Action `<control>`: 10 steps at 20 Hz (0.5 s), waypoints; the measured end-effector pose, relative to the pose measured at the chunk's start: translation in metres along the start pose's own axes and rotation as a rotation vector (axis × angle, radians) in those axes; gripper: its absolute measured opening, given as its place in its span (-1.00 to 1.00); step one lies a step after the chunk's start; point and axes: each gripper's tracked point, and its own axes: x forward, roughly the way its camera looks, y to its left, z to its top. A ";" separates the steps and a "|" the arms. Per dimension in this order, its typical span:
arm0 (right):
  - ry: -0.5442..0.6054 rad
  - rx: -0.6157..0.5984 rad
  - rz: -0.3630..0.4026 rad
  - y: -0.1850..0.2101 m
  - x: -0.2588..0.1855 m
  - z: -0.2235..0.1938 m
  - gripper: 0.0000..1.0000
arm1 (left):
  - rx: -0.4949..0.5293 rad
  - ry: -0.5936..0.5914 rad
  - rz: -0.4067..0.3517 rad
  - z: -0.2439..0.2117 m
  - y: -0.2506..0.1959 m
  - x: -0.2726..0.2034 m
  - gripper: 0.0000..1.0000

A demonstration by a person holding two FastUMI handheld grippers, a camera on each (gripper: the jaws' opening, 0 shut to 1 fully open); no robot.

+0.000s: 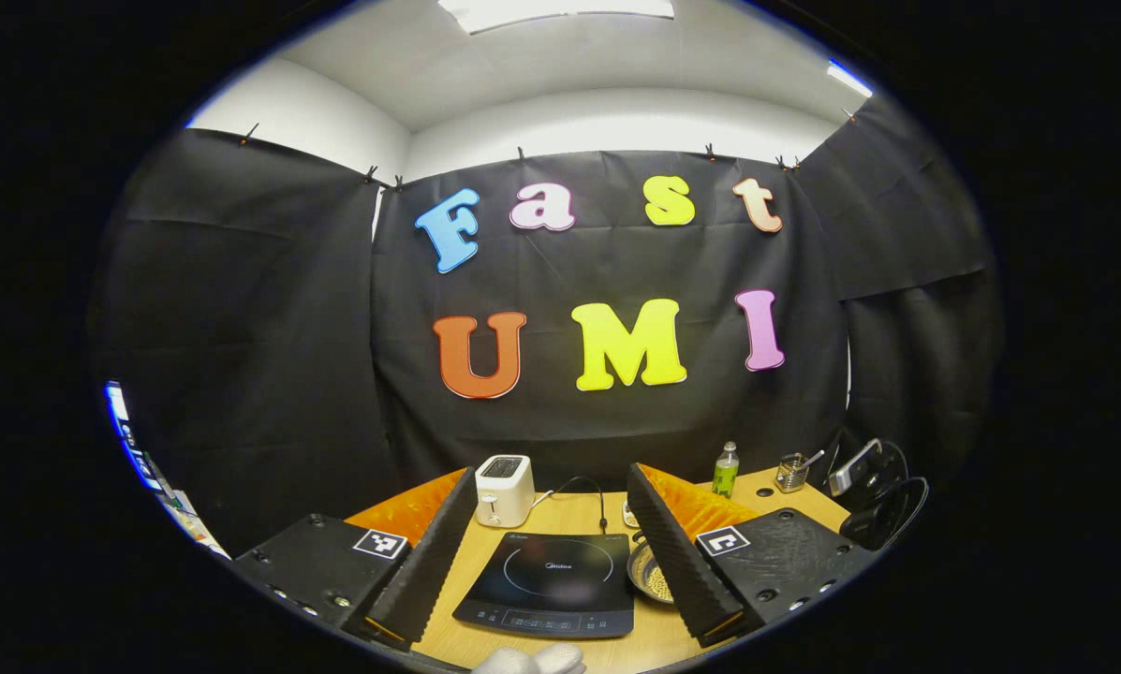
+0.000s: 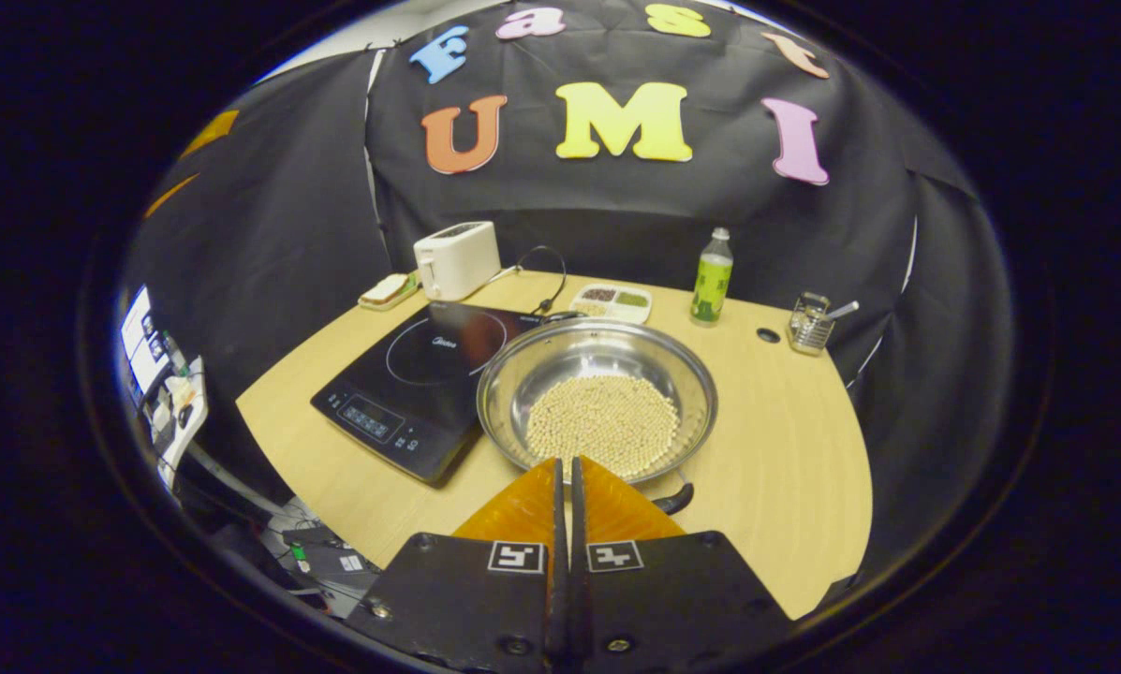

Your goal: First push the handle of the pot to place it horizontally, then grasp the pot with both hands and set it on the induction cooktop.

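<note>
Right gripper view showed the right tongs (image 2: pixel 565 477) closed together on nothing, just above the near rim of the pot (image 2: pixel 597 398), whose dark handle (image 2: pixel 674 499) poked out beside them to the right. Pale beans (image 2: pixel 602 421) lay inside. It stood beside the induction cooktop (image 2: pixel 410 374) on the bench (image 2: pixel 785 440). The left tongs (image 1: pixel 551 524) gaped wide, farther off.

The desk (image 2: pixel 785 440) carries one pot (image 2: pixel 597 398) of beans, one induction cooktop (image 2: pixel 410 384), one toaster (image 2: pixel 457 259), one green bottle (image 2: pixel 712 278), one divided snack tray (image 2: pixel 612 300), one small glass holder (image 2: pixel 809 323) and one plate of bread (image 2: pixel 387 290).
</note>
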 end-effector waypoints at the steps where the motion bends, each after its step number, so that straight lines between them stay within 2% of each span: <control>1: 0.029 -0.007 0.000 -0.001 0.007 -0.013 -0.93 | 0.002 0.002 0.006 -0.001 0.000 -0.001 0.92; 2: 0.052 -0.012 0.007 0.000 0.017 -0.022 -0.99 | 0.005 0.004 0.013 -0.001 0.002 0.000 0.92; 3: 0.077 -0.016 0.019 0.003 0.025 -0.032 -0.93 | 0.006 0.004 0.017 -0.001 0.003 -0.001 0.92; 6: 0.144 -0.037 0.034 0.005 0.041 -0.055 -0.99 | 0.006 0.015 0.025 -0.004 0.003 -0.002 0.92; 7: 0.157 -0.035 0.030 0.004 0.046 -0.058 -0.93 | 0.005 0.019 0.031 -0.005 0.004 -0.003 0.92; 9: 0.166 -0.033 0.031 0.002 0.055 -0.059 -0.93 | 0.001 0.023 0.042 -0.005 0.006 -0.004 0.92; 10: 0.170 -0.043 0.028 -0.001 0.058 -0.058 -0.99 | -0.001 0.025 0.046 -0.006 0.006 -0.004 0.92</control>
